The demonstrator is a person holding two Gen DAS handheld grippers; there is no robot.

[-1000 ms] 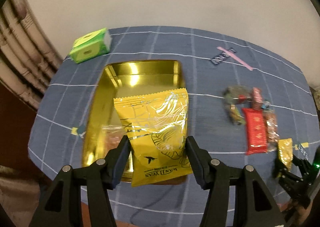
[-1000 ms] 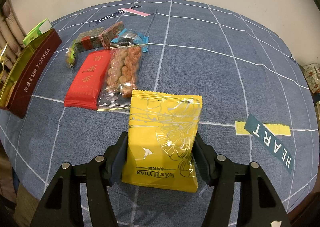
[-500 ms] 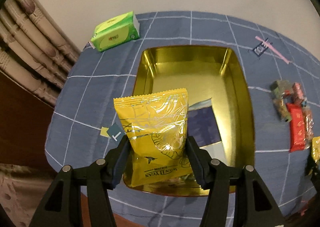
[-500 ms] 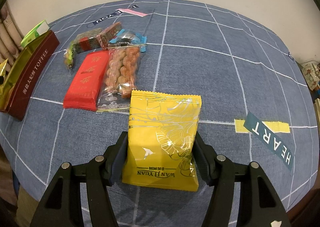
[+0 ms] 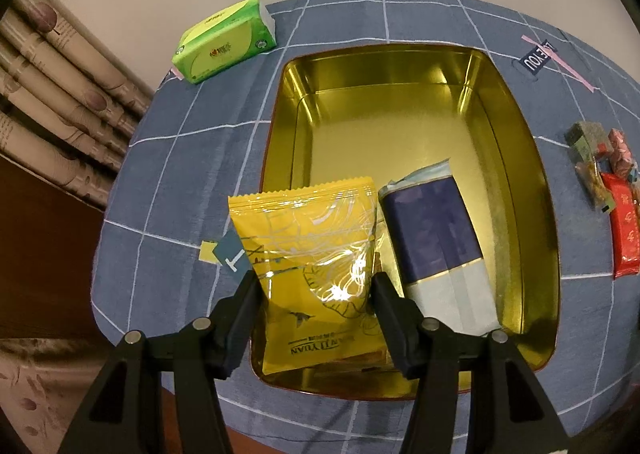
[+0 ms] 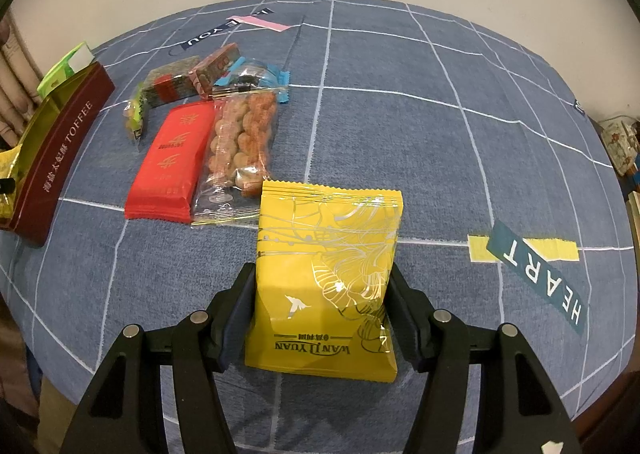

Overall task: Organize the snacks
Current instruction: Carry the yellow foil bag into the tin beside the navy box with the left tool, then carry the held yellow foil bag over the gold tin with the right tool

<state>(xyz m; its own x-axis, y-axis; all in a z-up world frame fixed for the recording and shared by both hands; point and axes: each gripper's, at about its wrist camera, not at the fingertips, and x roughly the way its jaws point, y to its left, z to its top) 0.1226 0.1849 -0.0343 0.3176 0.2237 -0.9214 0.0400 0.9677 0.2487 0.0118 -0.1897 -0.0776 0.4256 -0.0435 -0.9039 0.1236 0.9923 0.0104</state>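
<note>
My left gripper [image 5: 314, 290] is shut on a yellow snack packet [image 5: 312, 254] and holds it over the near left corner of a gold tin [image 5: 532, 157]. A navy and white packet [image 5: 436, 238] lies inside the tin. My right gripper [image 6: 322, 294] is shut on a second yellow snack packet [image 6: 326, 274] above the blue cloth. To its left lie a red packet [image 6: 170, 161], a clear bag of peanuts [image 6: 240, 149] and several small wrapped sweets [image 6: 192, 79]. The tin's maroon side [image 6: 60, 149] shows at the far left of the right wrist view.
A green tissue pack [image 5: 224, 41] lies on the cloth beyond the tin's far left corner. The round table's blue checked cloth [image 6: 440, 133] carries printed labels. A curtain [image 5: 52, 109] hangs left of the table. The loose snacks [image 5: 608, 189] lie right of the tin.
The left gripper has moved with its yellow packet from the tin's left side over the near left corner, lower and closer. The right gripper and its packet have barely moved.
</note>
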